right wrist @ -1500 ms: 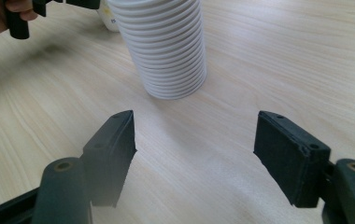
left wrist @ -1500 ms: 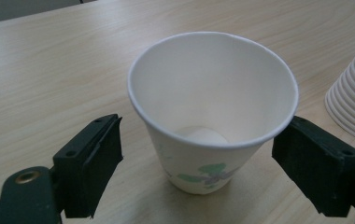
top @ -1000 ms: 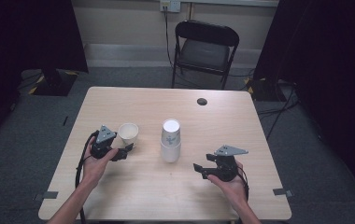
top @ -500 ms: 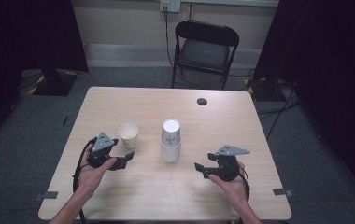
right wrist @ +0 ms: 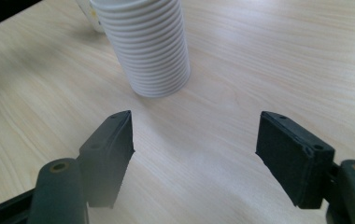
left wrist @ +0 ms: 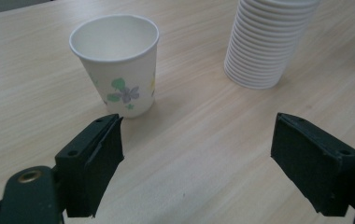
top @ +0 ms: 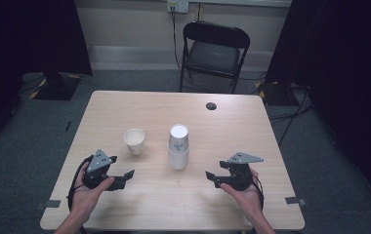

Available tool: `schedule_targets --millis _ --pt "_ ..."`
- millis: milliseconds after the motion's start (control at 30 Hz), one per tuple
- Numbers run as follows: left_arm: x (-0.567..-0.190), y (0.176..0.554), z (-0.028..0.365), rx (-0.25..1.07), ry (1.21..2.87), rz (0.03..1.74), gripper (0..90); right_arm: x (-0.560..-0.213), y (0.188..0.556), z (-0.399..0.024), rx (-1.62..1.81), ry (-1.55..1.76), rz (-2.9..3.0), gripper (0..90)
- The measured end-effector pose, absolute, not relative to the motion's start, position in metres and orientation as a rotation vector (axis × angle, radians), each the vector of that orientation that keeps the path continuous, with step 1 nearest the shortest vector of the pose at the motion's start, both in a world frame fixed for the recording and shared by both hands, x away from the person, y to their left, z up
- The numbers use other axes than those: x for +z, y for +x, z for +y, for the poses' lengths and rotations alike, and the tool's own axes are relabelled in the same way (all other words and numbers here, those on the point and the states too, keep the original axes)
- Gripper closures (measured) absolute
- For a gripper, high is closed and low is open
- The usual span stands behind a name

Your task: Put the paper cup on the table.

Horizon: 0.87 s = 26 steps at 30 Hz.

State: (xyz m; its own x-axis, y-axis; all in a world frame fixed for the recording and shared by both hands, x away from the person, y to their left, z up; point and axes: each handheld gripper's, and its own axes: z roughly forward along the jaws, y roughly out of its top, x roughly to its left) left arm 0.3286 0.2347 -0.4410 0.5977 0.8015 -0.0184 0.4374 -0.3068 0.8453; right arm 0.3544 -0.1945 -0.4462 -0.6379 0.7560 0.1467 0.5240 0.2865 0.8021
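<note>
Two kinds of paper cup stand near the middle of the high view: a single cup [top: 134, 141], upright with its mouth up, and to its right, apart from it, an upside-down stack of cups [top: 178, 146]. In the left gripper view the single cup [left wrist: 117, 62] sits at upper left, printed with small flowers, and the stack [left wrist: 268, 41] rises at upper right, its ribbed rims resting on the table [left wrist: 203, 126]. The left gripper [top: 128, 178] lies low at lower left of the high view, held in a hand [top: 87, 195], its jaws spread wide with nothing between them. The right gripper [top: 208, 177] sits at lower right in the other hand [top: 246, 199], jaws likewise wide apart and empty; in its own view the stack [right wrist: 145, 44] stands just beyond them. A small dark round spot [top: 211, 106] marks the table's far side, and a black folding chair [top: 213, 51] stands behind it.
</note>
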Motion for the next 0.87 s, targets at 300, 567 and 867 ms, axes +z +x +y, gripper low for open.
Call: schedule_targets --millis 300,567,867 --pt "-0.443 0.309 0.247 0.497 1.919 1.020 16.3 -0.448 0.344 -0.211 1.254 1.185 2.289 26.7" --pt "-0.463 0.301 0.252 0.455 1.957 1.064 16.5 -0.453 0.342 -0.223 1.276 1.232 2.255 26.7" --pt "-0.463 0.305 0.250 0.465 1.975 1.018 16.4 -0.460 0.343 -0.226 1.261 1.250 2.263 26.4"
